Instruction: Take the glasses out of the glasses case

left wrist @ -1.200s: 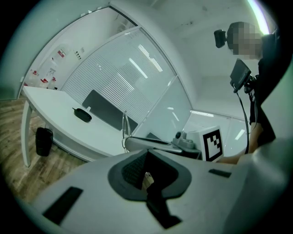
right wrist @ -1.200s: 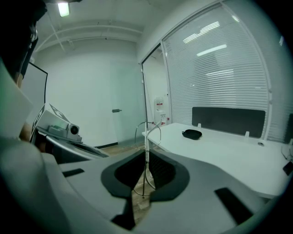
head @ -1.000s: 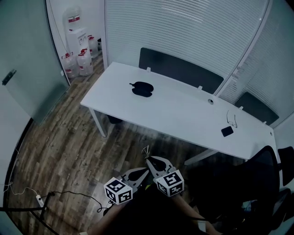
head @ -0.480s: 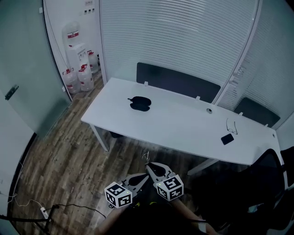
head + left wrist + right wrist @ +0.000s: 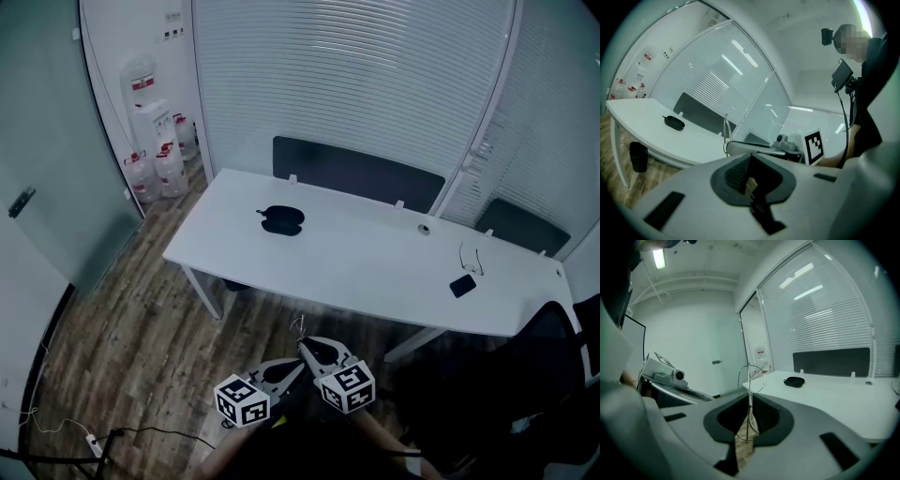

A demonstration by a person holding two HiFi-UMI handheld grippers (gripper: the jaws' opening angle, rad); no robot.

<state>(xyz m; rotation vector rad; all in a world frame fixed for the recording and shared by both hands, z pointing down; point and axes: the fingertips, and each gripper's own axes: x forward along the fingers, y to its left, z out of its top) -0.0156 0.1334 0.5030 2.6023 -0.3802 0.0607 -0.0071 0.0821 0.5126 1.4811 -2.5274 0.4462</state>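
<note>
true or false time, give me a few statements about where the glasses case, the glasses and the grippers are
The glasses case lies on the white table: true.
A gripper touches the case: false; the left gripper and right gripper are off the table, over the floor.
Glasses lie far from the case, beside a small black object: true.
The left gripper holds the glasses: false; it is shut on nothing.
A thin wire loop stands between the right gripper's jaws: true.

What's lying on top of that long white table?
On the table: a black glasses case toward the left, glasses and a small dark flat object near the right end, a small round fitting at the back edge. The case's inside is not visible.
</note>
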